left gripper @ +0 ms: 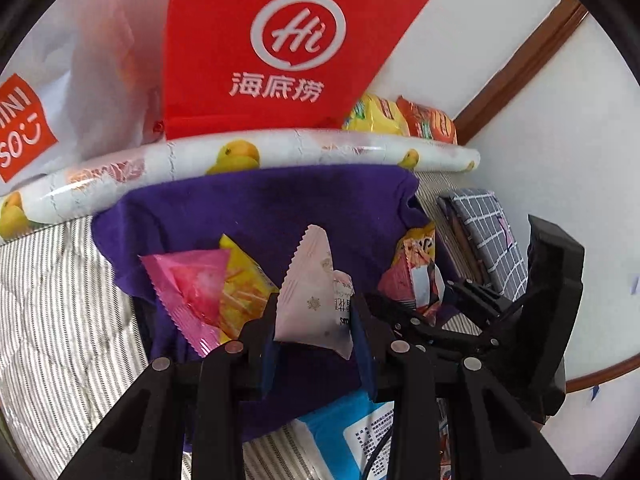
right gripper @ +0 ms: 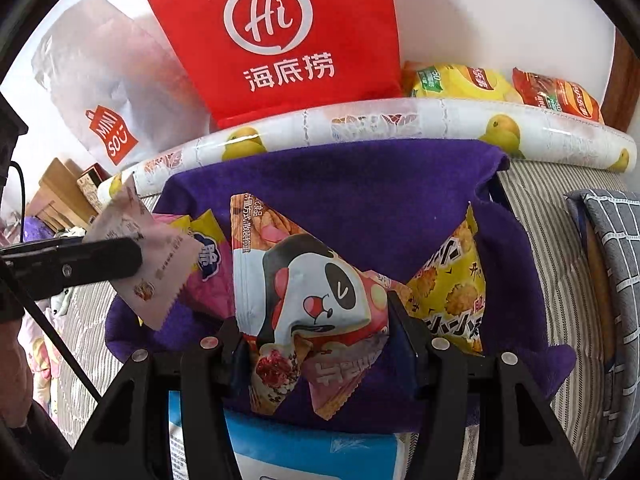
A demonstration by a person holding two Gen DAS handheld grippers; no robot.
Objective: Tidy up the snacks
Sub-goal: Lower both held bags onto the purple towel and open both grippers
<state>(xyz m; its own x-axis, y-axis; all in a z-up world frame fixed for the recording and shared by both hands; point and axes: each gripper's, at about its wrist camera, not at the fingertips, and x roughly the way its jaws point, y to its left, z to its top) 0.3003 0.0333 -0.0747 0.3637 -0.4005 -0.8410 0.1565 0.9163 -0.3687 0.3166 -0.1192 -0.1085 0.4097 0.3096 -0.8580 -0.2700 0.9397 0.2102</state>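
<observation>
1. Left wrist view: left gripper [left gripper: 314,320] clamped on a pale pink sawtooth-edged snack packet [left gripper: 310,292], above the purple cloth [left gripper: 260,208].
2. Right wrist view: right gripper [right gripper: 316,340] clamped on a panda-print snack packet [right gripper: 312,296], over the same cloth, near the red fabric bag [right gripper: 280,40].

White wall [left gripper: 500,60] behind, crossed by brown wooden trim [left gripper: 520,68]. Striped grey bedding [left gripper: 60,320] below. Grid-patterned grey cushion [right gripper: 616,264] at right. Bright, even daylight.

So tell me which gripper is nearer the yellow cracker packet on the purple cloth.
Right. The right gripper, shut on the panda packet, sits just beside the yellow cracker packet. The left gripper, holding a pale packet, is farther left.
</observation>
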